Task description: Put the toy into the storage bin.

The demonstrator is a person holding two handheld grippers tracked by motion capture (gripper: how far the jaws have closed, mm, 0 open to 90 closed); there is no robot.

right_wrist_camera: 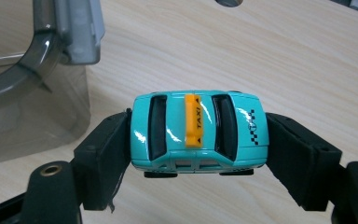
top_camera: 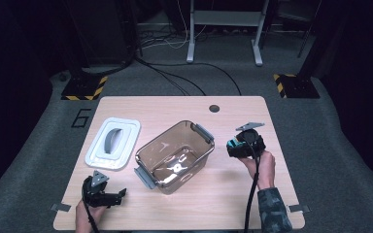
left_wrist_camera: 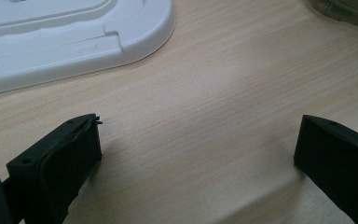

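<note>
A turquoise toy taxi [right_wrist_camera: 198,133] with an orange roof sign is clamped end to end between the jaws of my right gripper [right_wrist_camera: 198,140], held just above the wood. In the high view that right gripper [top_camera: 243,144] sits to the right of the clear smoky plastic container [top_camera: 175,156], whose grey latch [right_wrist_camera: 77,28] and rim show at the upper left of the right gripper view. My left gripper [left_wrist_camera: 198,144] rests low over bare wood with its jaws wide apart and nothing between them; from above the left gripper [top_camera: 108,196] sits at the table's front left. The container's white lid [top_camera: 113,143] lies flat beyond it.
The wooden table [top_camera: 233,194] has a round cable hole [top_camera: 214,108] near its far edge. Bare wood lies in front of the container and along the right side. Cables, metal stands and hazard-striped bases stand on the grey floor beyond the table.
</note>
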